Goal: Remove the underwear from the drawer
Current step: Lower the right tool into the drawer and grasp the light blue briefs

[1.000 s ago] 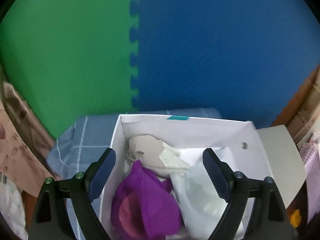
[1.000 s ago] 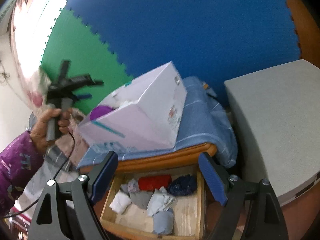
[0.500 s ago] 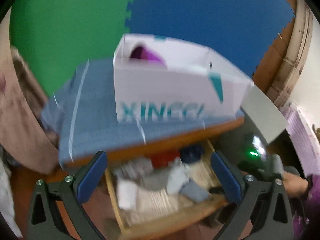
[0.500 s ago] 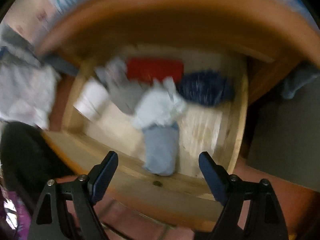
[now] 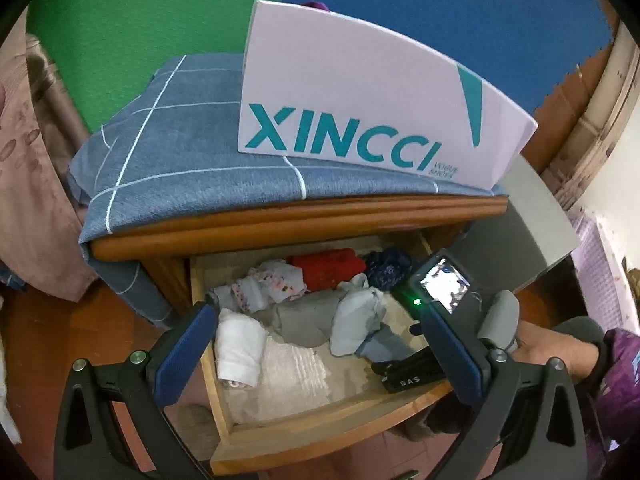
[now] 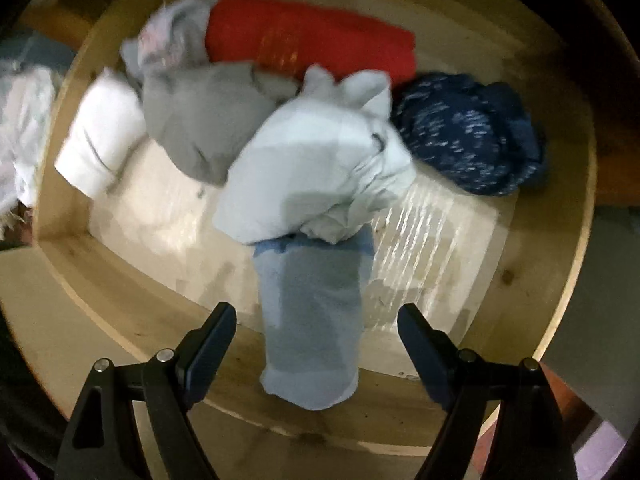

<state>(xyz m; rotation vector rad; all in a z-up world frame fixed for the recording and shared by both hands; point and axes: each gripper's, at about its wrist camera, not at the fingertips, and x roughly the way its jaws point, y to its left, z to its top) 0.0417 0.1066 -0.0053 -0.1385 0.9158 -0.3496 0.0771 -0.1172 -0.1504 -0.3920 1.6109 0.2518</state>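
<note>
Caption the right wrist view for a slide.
Open hand-held gripper poised above a rolled pale-blue cotton underwear bundle in the open wooden drawer.

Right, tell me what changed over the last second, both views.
Both hands came down from the white box to the open drawer. The right gripper tipped over to look down into it and now hangs above the blue-grey roll. The left gripper left the box and faces the drawer front. Nothing was gripped: both sets of jaws are open and empty. The clothes lie as before.

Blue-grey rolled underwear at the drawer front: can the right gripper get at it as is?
Probably yes. The right gripper is open above the blue-grey roll, nothing lies over that roll, and the drawer is open.
</note>
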